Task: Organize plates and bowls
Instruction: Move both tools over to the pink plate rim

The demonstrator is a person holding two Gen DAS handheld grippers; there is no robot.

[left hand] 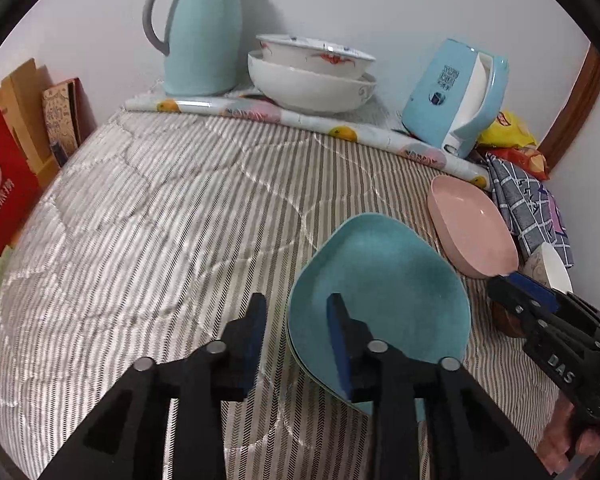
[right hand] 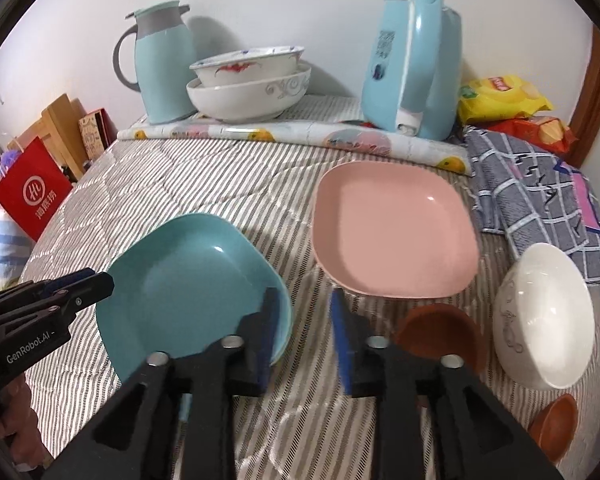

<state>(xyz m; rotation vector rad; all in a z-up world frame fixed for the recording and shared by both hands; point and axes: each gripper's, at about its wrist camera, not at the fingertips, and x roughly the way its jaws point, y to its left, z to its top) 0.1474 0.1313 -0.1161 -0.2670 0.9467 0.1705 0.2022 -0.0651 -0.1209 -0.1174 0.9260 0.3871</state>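
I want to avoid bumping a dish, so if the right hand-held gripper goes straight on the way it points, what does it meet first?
Most likely the striped cloth in the gap between the teal plate and the pink plate. The right hand-held gripper stands open over that gap; its left finger overlaps the teal plate's rim, though depth is unclear.

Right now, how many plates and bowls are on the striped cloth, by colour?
Teal plates: 1, perhaps a second beneath it
Pink plates: 1
White bowls: 3, one near, two stacked at the back
Brown bowls: 2
Total: 7
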